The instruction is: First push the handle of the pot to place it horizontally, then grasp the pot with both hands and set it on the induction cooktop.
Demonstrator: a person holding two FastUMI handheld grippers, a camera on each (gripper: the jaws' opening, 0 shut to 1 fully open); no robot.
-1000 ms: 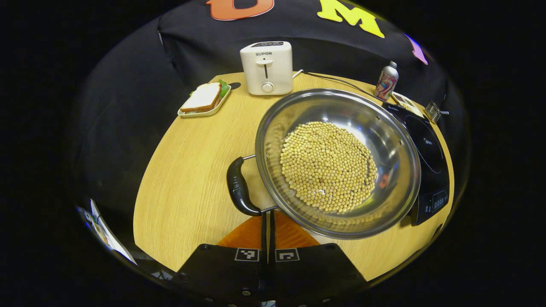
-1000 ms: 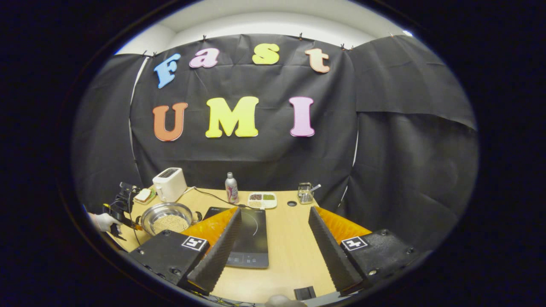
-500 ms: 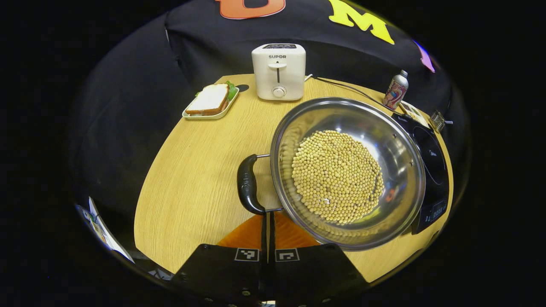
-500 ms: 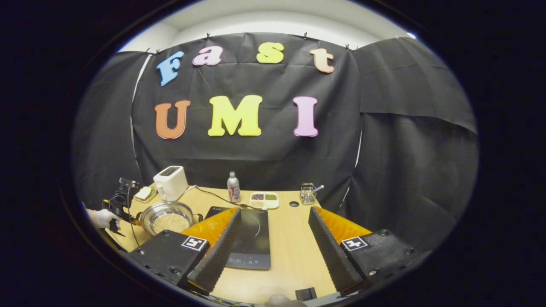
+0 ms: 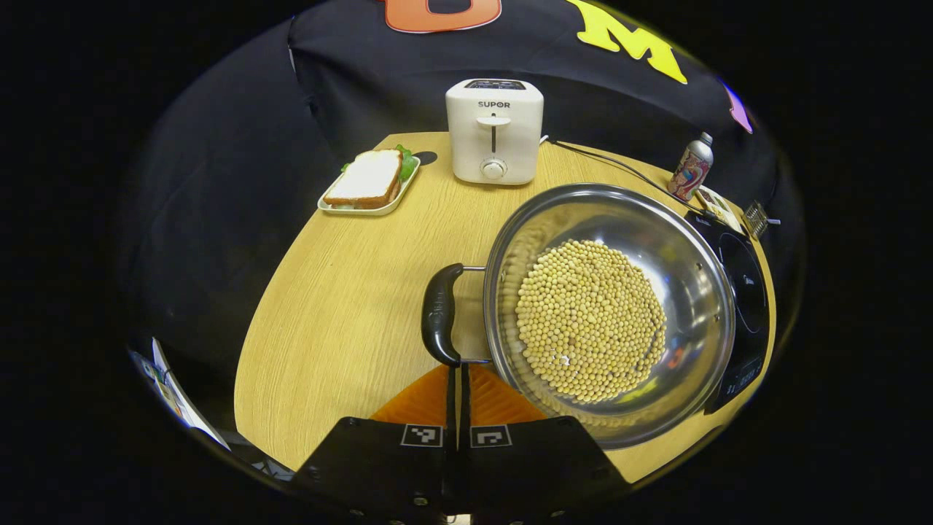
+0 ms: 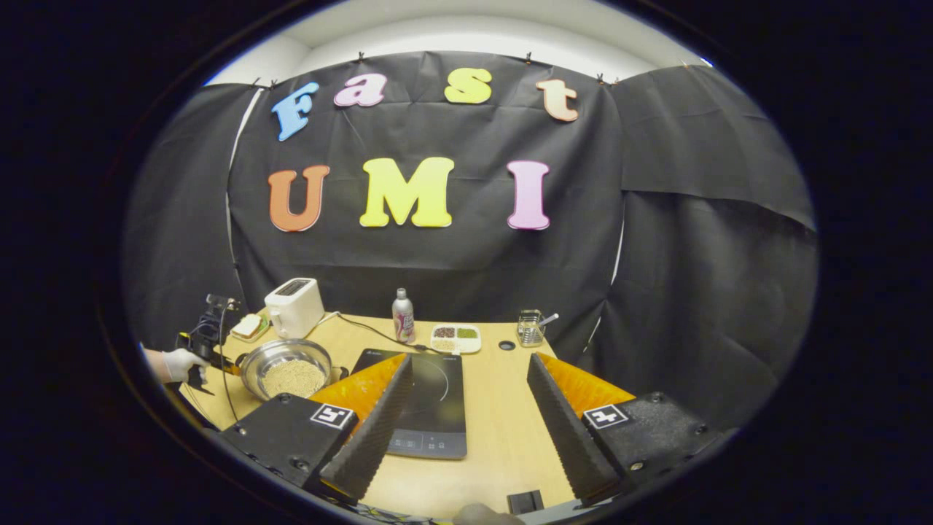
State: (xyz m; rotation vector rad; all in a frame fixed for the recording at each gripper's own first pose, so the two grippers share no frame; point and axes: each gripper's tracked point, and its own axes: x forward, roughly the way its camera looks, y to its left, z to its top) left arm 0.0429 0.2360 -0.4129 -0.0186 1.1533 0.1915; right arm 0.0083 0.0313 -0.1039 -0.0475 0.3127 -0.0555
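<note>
1. The stainless steel pot sits on the wooden bench toward its left half as seen from the right tool's camera, just beside the induction cooktop; its right rim lies close against the cooktop's near-left edge
2. It carries a thick layer of dried soybeans, so I judge it fairly heavy and bottom-loaded; the beans are loose and would slide or spill if the pot tilts
3. The wall is polished steel, rigid and slippery, poor for a pinch on the rim; the better hold is the black loop handle on wire brackets, which faces the left tool
4. The left tool has its fingers pressed together with nothing between them, their joined tip at the lower end of that handle, touching or nearly so; I read this as the pushing step
5. A second handle on the far side shows faintly as a small dark bump at the pot in the right gripper view; too small to be sure of its angle
6. The right tool hangs spread wide above the cooktop, well apart from the pot, holding nothing
7. For the lift, each tool should take one handle and keep the pot level; one side alone would likely tip it
</note>
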